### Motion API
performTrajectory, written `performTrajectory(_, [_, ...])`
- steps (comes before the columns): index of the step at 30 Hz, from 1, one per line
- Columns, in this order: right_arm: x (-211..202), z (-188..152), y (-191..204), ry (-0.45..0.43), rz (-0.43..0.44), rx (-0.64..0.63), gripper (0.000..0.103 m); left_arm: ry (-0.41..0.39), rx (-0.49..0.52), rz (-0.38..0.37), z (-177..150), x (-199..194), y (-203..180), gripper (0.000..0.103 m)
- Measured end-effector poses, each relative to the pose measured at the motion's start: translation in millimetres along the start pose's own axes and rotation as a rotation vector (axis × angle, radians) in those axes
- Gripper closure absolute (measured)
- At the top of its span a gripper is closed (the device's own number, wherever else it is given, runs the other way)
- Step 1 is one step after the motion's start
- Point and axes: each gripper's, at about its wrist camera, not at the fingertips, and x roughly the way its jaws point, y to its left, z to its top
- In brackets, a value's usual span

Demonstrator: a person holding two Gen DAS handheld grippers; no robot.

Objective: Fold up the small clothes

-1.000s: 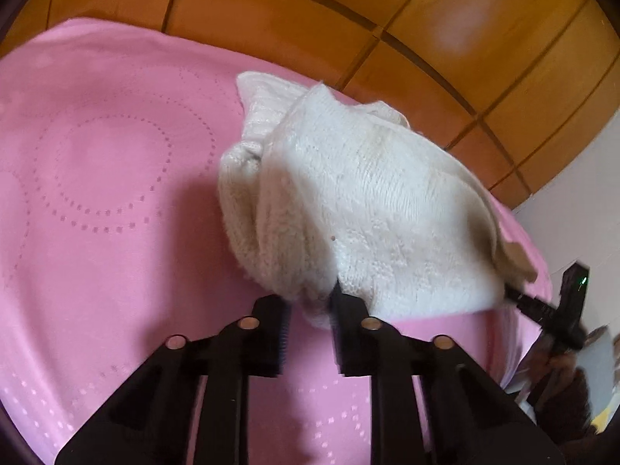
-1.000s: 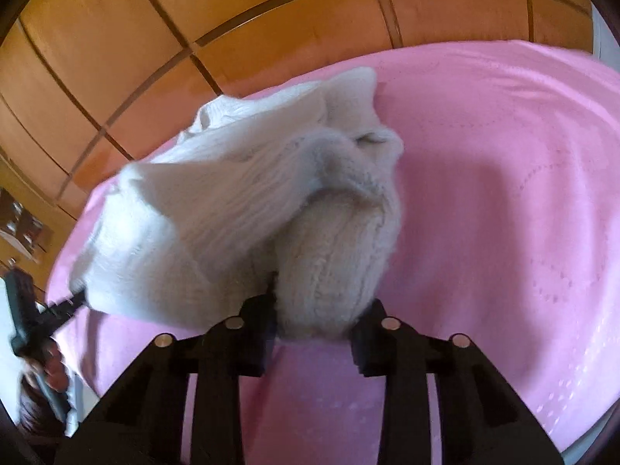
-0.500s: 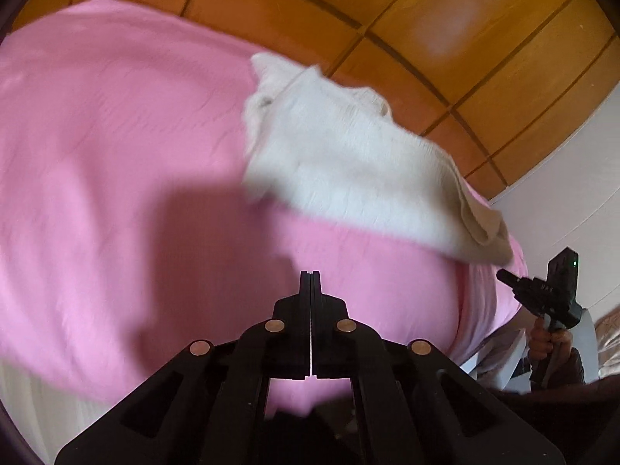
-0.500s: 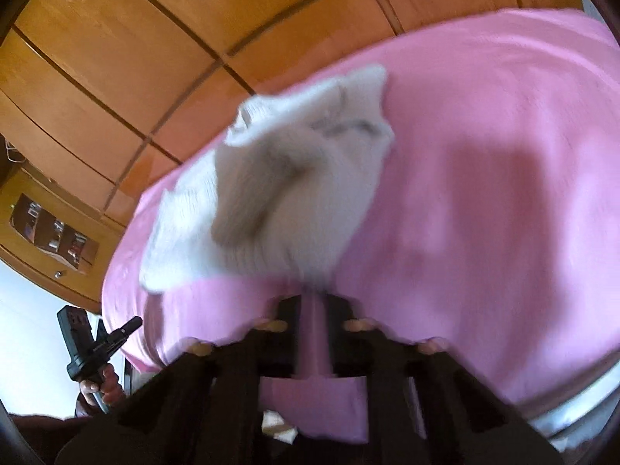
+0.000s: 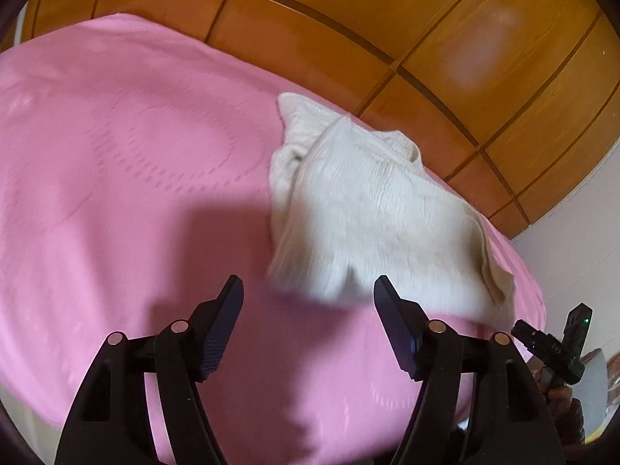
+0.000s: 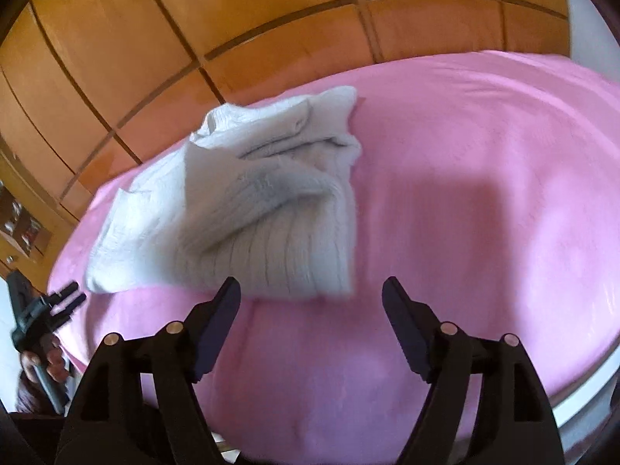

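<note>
Wood-panelled orange-brown wall (image 5: pixel 445 19) backs the scene, running behind the bed's far edge.

Pink quilted bedspread (image 5: pixel 116 201) with stitched dotted circles covers the bed and carries everything.

Cream ribbed-knit small garment (image 5: pixel 372 209) lies on the bedspread toward its far edge, near the wall, offset toward the left gripper's right side and, in the right wrist view (image 6: pixel 248 201), toward the right gripper's left. It lies between the two tools and touches neither.

Fold state, by judgement: one fold at least looks made. A thick doubled layer lies over a flatter one, the ribbed hem toward the near side. The pile is lumpy, edges not squared, and a narrow tab sticks out at the far corner. Another fold and some smoothing likely remain.

Long axis: runs roughly along the bed's far edge, from the narrow tab end at one side to the flat single-layer end at the other. The ribbed hem faces the grippers.

Left gripper (image 5: pixel 308 290): jaws opening, wide apart, nothing between them, just short of the garment's near edge.

Right gripper (image 6: pixel 310 290): jaws opening, wide, empty, just short of the ribbed hem.
</note>
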Motion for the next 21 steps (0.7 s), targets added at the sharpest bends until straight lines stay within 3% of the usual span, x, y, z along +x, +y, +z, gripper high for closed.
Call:
performTrajectory(2, [18.4,8.9,1.8,-0.003,-0.012,-0.016,0.034,0.010,0.007,-0.017,7.7,14.3,-4.5,0.040])
performTrajectory(3, [27.6,13.7,2.7,0.004,-0.005,-0.013,0.040,0.014,0.016,-0.014,10.3,20.9,-7.6,0.053])
performTrajectory(4, [33.8,16.5,4.7,0.014,0.006,-0.016,0.057,0.032,0.028,0.000,12.9,30.5,-10.1,0.062])
performTrajectory(5, [40.0,20.1,8.4,0.029,0.010,-0.033,0.066,0.048,0.028,0.001,13.1,35.0,-10.3,0.079])
performTrajectory(6, [42.7,22.4,11.2,0.037,0.014,-0.042,0.080,0.067,0.023,-0.004,13.5,41.2,-9.0,0.083])
performTrajectory(7, [42.3,24.8,12.8,0.049,0.028,-0.036,0.084,0.069,0.022,-0.005,12.5,41.5,-8.6,0.087])
performTrajectory(14, [-1.5,24.8,14.6,0.007,0.137,0.003,0.089,0.028,0.016,-0.067,-0.6,5.2,-10.5,0.092])
performTrajectory(21, [-29.9,-10.1,0.0,0.074,0.166,0.021,0.089,0.073,0.009,-0.095,-39.6,-37.1,-7.9,0.092])
